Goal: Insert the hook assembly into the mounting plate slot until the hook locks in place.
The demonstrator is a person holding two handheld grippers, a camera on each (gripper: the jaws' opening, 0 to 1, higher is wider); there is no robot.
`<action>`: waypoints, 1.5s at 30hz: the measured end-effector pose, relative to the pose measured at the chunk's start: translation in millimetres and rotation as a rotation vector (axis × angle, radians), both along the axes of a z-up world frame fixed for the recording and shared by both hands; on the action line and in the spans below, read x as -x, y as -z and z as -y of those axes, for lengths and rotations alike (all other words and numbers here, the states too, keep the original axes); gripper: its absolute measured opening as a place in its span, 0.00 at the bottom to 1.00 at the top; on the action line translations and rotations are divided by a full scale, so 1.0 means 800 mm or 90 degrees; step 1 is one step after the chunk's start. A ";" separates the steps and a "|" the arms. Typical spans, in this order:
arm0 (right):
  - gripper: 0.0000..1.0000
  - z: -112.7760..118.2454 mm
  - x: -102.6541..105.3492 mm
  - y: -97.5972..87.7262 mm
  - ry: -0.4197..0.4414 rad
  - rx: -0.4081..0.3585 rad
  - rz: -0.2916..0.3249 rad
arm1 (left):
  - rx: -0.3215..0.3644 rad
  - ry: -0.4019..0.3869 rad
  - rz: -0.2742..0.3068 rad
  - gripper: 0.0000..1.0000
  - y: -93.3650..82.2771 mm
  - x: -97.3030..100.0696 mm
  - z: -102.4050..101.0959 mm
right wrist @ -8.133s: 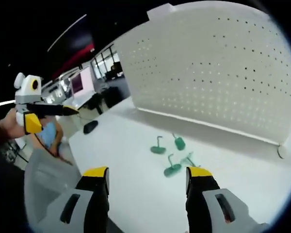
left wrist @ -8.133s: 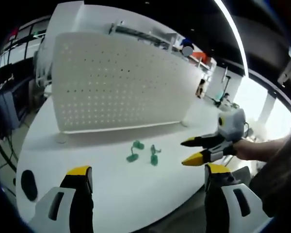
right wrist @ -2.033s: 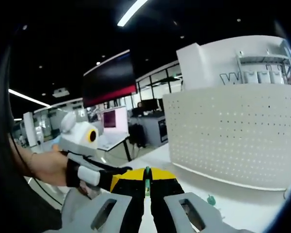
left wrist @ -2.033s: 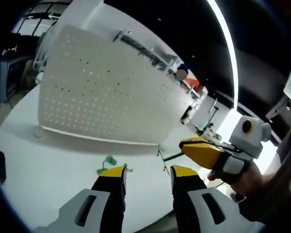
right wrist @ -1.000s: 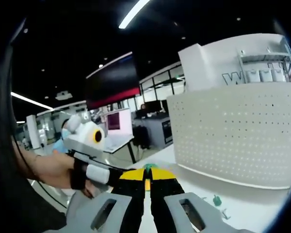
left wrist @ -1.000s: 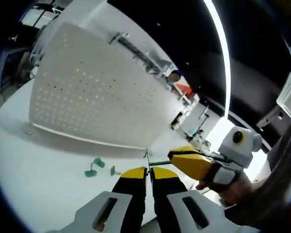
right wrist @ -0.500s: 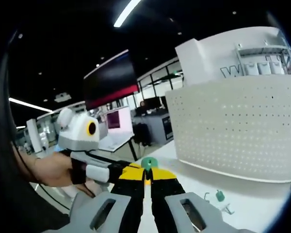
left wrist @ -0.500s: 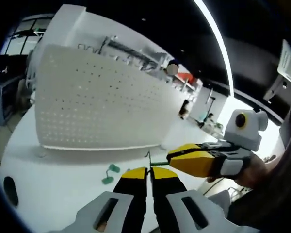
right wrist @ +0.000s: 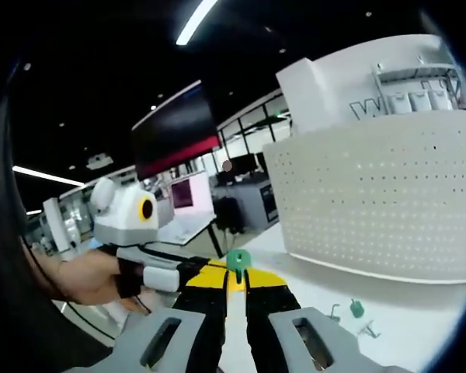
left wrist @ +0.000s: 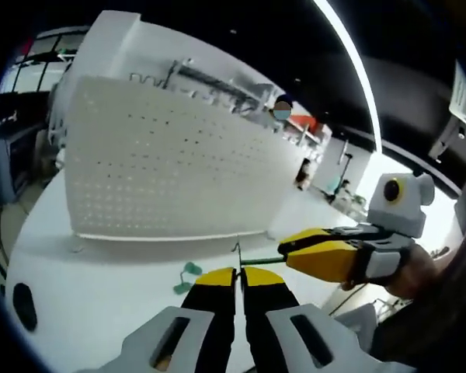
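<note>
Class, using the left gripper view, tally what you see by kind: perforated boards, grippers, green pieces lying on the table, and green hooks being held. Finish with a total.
White perforated board: 1
Grippers, left gripper and right gripper: 2
Green pieces lying on the table, at and: 2
Green hook held between the grippers: 1
Total: 6

Upright on the tabletop [left wrist: 101, 287], far side: pegboard [left wrist: 171, 175]. Before it, loose hooks [left wrist: 188, 277]. Nearer, both claws meeting, left claw [left wrist: 239, 273] beside right claw [left wrist: 283, 250].
</note>
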State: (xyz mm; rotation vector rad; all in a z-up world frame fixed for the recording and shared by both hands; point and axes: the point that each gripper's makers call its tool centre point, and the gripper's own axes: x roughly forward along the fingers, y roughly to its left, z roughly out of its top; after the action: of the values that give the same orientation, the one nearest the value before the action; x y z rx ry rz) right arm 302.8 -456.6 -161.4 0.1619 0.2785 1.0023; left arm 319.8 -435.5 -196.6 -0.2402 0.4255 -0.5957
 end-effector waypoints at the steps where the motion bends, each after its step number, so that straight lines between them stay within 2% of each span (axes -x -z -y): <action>1: 0.06 0.000 0.000 0.000 0.000 0.000 0.000 | -0.010 -0.004 0.004 0.01 -0.001 0.000 -0.003; 7: 0.06 0.001 0.006 0.004 -0.007 0.009 -0.003 | -0.052 -0.021 0.036 0.01 -0.010 -0.002 -0.013; 9: 0.07 -0.002 0.009 0.001 -0.023 0.025 0.038 | -0.075 -0.019 0.048 0.01 -0.011 -0.002 -0.014; 11: 0.08 -0.004 0.013 0.001 -0.031 0.044 0.062 | -0.084 -0.016 0.051 0.01 -0.011 -0.001 -0.011; 14: 0.08 -0.003 0.013 0.003 -0.029 0.047 0.066 | -0.089 -0.012 0.058 0.01 -0.014 0.000 -0.007; 18: 0.08 0.000 0.010 -0.003 -0.027 0.024 0.048 | -0.087 -0.006 0.065 0.01 -0.019 0.001 -0.002; 19: 0.08 0.000 0.010 -0.003 -0.027 0.016 0.031 | -0.088 -0.005 0.066 0.01 -0.019 0.001 -0.001; 22: 0.06 0.000 0.007 -0.004 -0.021 0.015 0.033 | -0.084 -0.001 0.069 0.02 -0.021 0.002 0.003; 26: 0.07 -0.001 0.005 -0.005 -0.007 -0.008 0.007 | -0.080 0.008 0.072 0.02 -0.023 0.003 0.010; 30: 0.05 0.003 0.001 -0.009 0.004 -0.019 0.006 | -0.075 0.012 0.077 0.02 -0.026 0.005 0.016; 33: 0.04 0.004 -0.001 -0.009 0.008 -0.031 -0.009 | -0.066 0.015 0.083 0.02 -0.030 0.006 0.021; 35: 0.03 0.006 -0.003 -0.008 0.011 -0.040 -0.016 | -0.065 0.013 0.088 0.02 -0.032 0.004 0.022; 38: 0.02 0.007 -0.003 -0.010 0.016 -0.076 -0.049 | -0.062 0.013 0.090 0.02 -0.033 0.004 0.022; 45: 0.04 0.007 -0.003 -0.012 0.021 -0.096 -0.067 | -0.058 0.013 0.096 0.02 -0.035 0.003 0.022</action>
State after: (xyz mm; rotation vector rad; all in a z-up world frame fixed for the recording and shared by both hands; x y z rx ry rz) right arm 305.0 -462.2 -152.1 0.3551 0.2949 0.9836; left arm 317.3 -452.8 -168.3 -0.1023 0.3083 -0.6083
